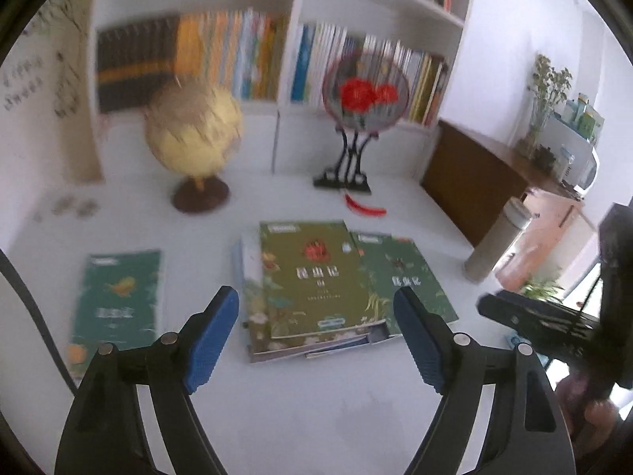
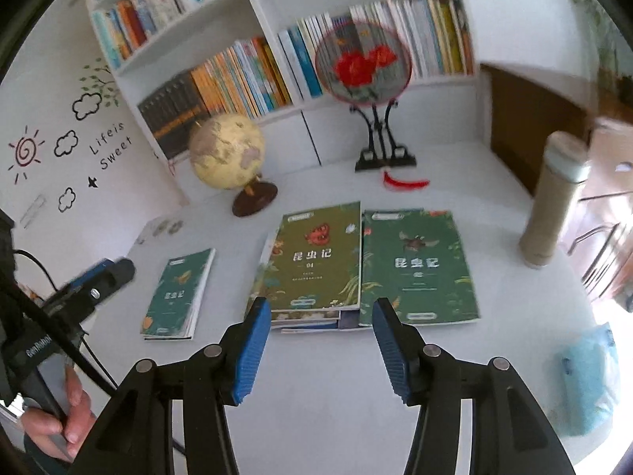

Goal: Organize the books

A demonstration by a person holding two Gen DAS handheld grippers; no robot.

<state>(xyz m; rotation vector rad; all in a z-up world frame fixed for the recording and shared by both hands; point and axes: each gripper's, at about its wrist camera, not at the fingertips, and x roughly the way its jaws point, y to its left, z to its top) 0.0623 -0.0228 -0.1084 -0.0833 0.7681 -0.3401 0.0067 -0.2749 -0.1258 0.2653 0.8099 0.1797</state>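
An olive-green book [image 1: 312, 277] [image 2: 320, 257] tops a small stack in the middle of the white table. A dark green book [image 1: 403, 273] [image 2: 415, 263] lies flat against the stack's right side. A teal-green book [image 1: 118, 297] [image 2: 180, 293] lies alone to the left. My left gripper [image 1: 316, 308] is open and empty, just in front of the stack. My right gripper [image 2: 322, 316] is open and empty, at the stack's near edge. The right gripper also shows at the right of the left wrist view [image 1: 534, 316], the left one at the left of the right wrist view [image 2: 91, 289].
A globe [image 1: 194, 134] [image 2: 227, 150] and a round fan on a black stand [image 1: 364, 95] [image 2: 364, 63] stand at the back, before a white bookshelf [image 1: 285, 31] full of books. A beige flask [image 1: 498, 237] [image 2: 554, 198] stands at the right. A blue bag [image 2: 585, 376] lies near right.
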